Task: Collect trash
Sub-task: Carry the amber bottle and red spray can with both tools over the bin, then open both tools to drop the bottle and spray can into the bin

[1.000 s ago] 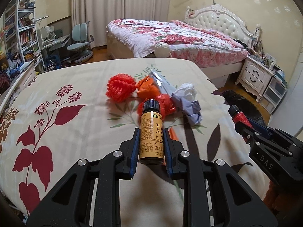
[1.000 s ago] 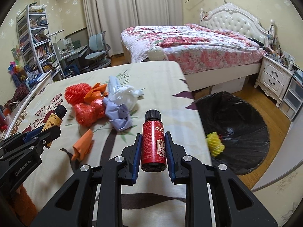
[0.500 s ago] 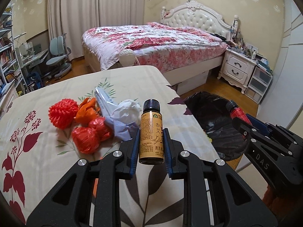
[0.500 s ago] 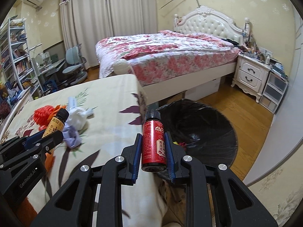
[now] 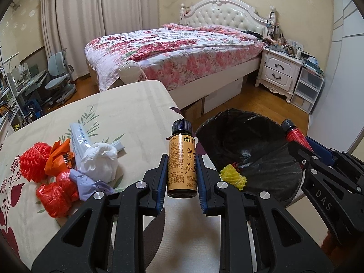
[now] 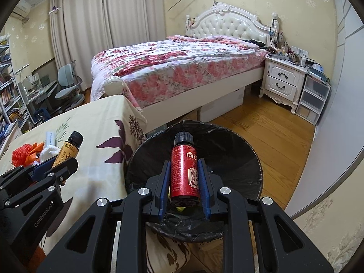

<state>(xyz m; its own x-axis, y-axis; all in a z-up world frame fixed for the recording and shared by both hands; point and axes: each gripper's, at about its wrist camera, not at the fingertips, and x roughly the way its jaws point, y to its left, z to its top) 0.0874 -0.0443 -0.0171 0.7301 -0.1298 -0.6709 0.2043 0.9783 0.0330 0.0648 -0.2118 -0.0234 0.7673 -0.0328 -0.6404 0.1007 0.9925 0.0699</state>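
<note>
My left gripper [image 5: 182, 173] is shut on a gold-labelled bottle [image 5: 182, 166] with a black cap, held upright over the table's right edge. My right gripper [image 6: 184, 179] is shut on a red bottle [image 6: 184, 173], held upright above the black-lined trash bin [image 6: 238, 159]. The bin [image 5: 261, 150] holds a yellow mesh ball [image 5: 233, 176]. The red bottle [image 5: 294, 133] also shows at the right of the left wrist view. On the table lie a red mesh ball [image 5: 34, 160], orange wrapper [image 5: 56, 152], red bags [image 5: 56, 192], white wad [image 5: 100, 162], purple paper [image 5: 88, 183] and a tube [image 5: 78, 134].
The table has a cream cloth with leaf prints [image 5: 127, 109]. Behind stand a bed with a floral cover [image 5: 182, 52], a white nightstand [image 5: 278, 74], plastic drawers [image 5: 307, 91] and a desk with chairs [image 5: 59, 77]. The bin stands on wood floor beside the table.
Both grippers have swung right with their bottles. The right one has moved from over the table edge to above the bin; the left has moved to the table's right edge.
</note>
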